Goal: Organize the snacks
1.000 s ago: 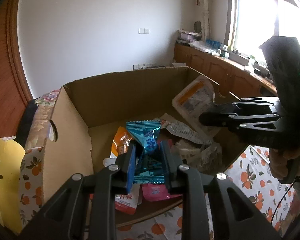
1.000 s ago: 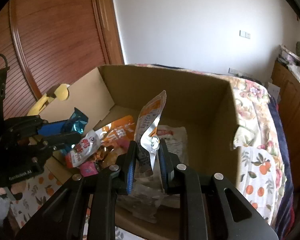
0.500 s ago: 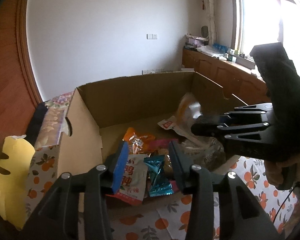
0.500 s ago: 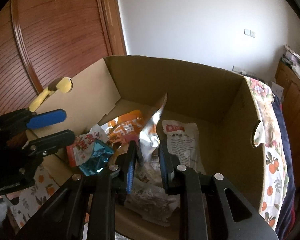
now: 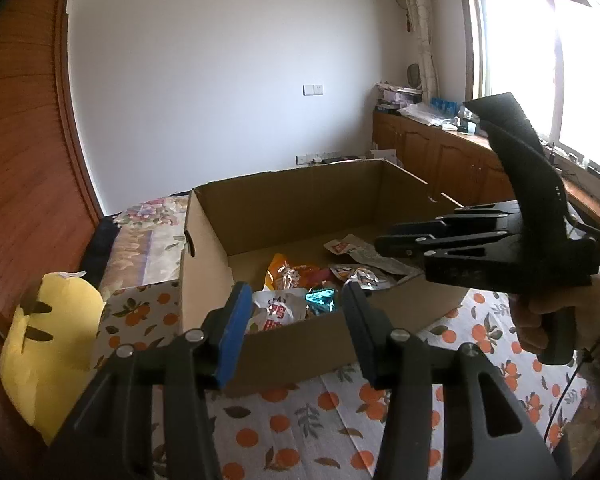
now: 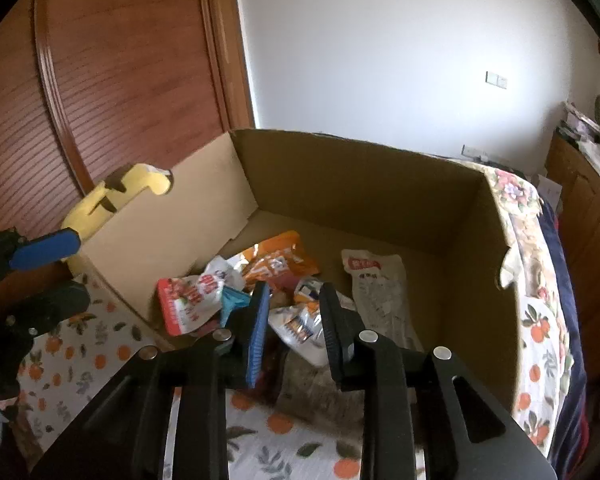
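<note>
Both drops done: our left claw (image 5: 296, 320) has just opened, teal packet (image 5: 321, 299) released into the cardboard box (image 5: 300, 196); our right claw (image 6: 294, 320) has just been opening too, nothing gripped.

The box's (image 6: 364, 184) near wall hides the lower parts of the snacks (image 5: 300, 292) in the left view. In the right view the right claw (image 6: 294, 320) covers part of a white packet (image 6: 300, 320), and the box's near edge below it is blurred. The pillow (image 6: 112, 196) is half hidden behind the box's left wall. Packet lettering is too small to read.
</note>
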Demonstrator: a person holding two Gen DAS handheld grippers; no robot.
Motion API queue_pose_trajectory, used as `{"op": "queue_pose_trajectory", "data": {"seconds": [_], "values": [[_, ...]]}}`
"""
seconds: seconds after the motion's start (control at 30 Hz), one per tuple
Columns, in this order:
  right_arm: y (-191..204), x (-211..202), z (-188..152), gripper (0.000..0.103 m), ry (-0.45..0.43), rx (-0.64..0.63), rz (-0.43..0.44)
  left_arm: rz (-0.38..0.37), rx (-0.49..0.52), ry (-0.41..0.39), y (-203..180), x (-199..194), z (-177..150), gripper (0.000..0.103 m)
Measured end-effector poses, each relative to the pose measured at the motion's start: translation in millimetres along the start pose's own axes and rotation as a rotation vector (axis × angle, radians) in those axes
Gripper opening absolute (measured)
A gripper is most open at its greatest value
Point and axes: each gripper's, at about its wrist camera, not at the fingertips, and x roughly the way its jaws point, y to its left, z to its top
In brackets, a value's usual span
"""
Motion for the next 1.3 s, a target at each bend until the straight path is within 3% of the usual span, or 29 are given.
{"op": "queue_pose_trajectory", "data": {"seconds": [0.23,0.4,0.47,0.67,0.9,1.03,1.3], "values": [[6,-48,-11,0.032,-0.056,0.027,-0.026,-0.002,-0.009,-0.039,-7,-33,0,0.052],[11,-81,-20,0.041,-0.097,0.041,-0.045,-0.011,-0.018,-0.078,-16,-62,2,0.067],[13,-96,-23,0.056,-0.117,0.048,-0.058,-0.010,-0.013,-0.094,-20,-74,4,0.068],[15,-136,-29,0.085,-0.171,0.067,-0.076,-0.017,-0.004,-0.145,-32,-110,11,0.073],[23,-173,-43,0.092,-0.186,0.073,-0.088,-0.009,0.018,-0.206,-47,-157,18,0.081],[28,-194,-55,0.103,-0.208,0.087,-0.097,0.004,0.028,-0.235,-54,-180,18,0.083],[34,-236,-75,0.103,-0.264,0.132,-0.119,0.026,0.023,-0.271,-64,-217,0,0.084]]}}
